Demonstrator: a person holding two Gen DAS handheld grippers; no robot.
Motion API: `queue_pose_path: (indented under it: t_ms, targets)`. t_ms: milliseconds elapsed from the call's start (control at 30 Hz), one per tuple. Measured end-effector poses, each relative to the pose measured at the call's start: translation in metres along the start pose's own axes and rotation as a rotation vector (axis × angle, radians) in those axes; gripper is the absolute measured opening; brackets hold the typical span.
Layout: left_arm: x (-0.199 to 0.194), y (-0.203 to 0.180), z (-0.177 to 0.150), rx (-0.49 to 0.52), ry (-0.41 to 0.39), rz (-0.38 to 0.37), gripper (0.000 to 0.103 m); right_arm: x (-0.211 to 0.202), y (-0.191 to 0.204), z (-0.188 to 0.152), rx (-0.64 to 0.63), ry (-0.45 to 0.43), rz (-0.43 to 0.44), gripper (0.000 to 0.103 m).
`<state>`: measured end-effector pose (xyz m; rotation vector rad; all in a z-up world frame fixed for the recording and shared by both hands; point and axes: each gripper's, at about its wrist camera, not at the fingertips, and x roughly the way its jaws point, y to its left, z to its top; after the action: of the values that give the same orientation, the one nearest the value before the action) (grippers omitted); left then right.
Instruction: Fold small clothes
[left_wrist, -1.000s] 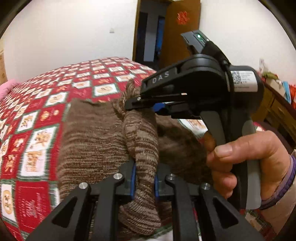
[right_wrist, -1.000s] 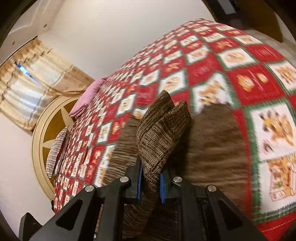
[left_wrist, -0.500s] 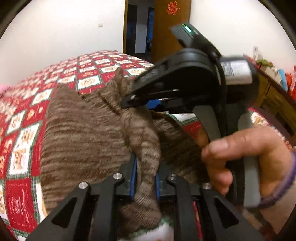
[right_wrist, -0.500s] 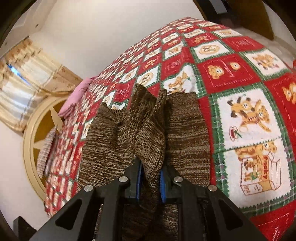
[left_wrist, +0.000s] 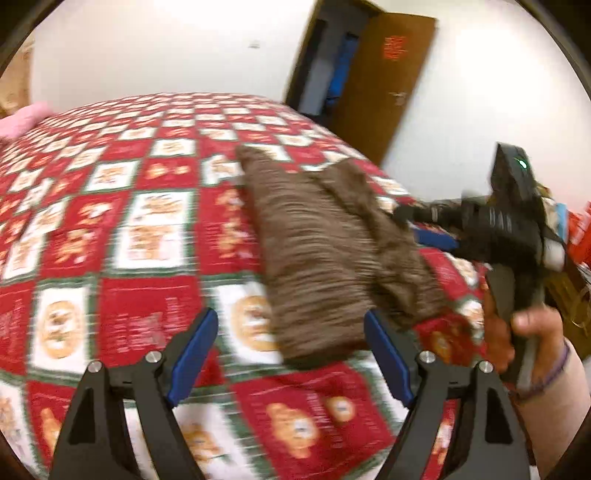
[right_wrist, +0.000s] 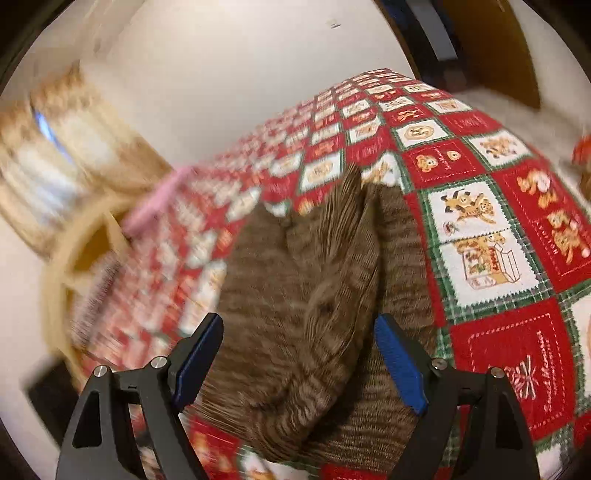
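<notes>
A brown knit garment (left_wrist: 325, 258) lies folded on the red patchwork bed cover (left_wrist: 140, 295). It also shows in the right wrist view (right_wrist: 303, 302), with a fold ridge running up its middle. My left gripper (left_wrist: 291, 350) is open and empty, just short of the garment's near edge. My right gripper (right_wrist: 299, 358) is open and empty over the garment. In the left wrist view the right gripper (left_wrist: 424, 229) is held by a hand at the garment's right edge. Both views are blurred by motion.
An open brown door (left_wrist: 376, 81) stands behind the bed. A pink pillow (left_wrist: 22, 118) lies at the far left. A round wooden headboard (right_wrist: 74, 266) and curtains (right_wrist: 55, 147) are on the left in the right wrist view. Cluttered furniture (left_wrist: 576, 236) stands at right.
Both grippers have let go of the garment and opened. The garment has dropped flat onto the bed cover. Both grippers have pulled back from it.
</notes>
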<state>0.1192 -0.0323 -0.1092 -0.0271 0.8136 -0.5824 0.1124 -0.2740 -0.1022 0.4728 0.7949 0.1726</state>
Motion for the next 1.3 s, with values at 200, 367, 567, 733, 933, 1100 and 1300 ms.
queue_pose_path:
  t_ms: [200,367,567,733,933,1100,1300]
  targets:
    - [-0.005,0.016,0.003,-0.077,-0.006,-0.012,0.084,0.033,0.015,-0.024,-0.126,0.095,-0.216,0.037]
    - [0.007,0.016,0.018,-0.058,-0.008,0.017,0.084,0.023,-0.011,-0.019,-0.035,0.129,-0.115,0.014]
    - [0.022,0.004,0.036,-0.073,0.013,-0.052,0.084,-0.006,-0.063,-0.016,0.160,0.082,0.050,0.013]
    - [0.035,0.000,0.042,-0.044,0.028,-0.044,0.084,-0.020,-0.088,-0.038,0.232,0.107,0.109,0.014]
    - [0.055,-0.004,0.070,-0.045,0.009,0.002,0.084,-0.051,-0.045,-0.001,-0.011,-0.033,-0.170,0.066]
    - [0.085,-0.014,0.095,-0.041,0.012,0.083,0.084,-0.005,-0.025,0.052,-0.125,-0.019,-0.195,0.082]
    - [0.124,-0.002,0.099,-0.049,0.068,0.213,0.085,0.071,-0.043,0.087,-0.106,0.120,-0.148,0.010]
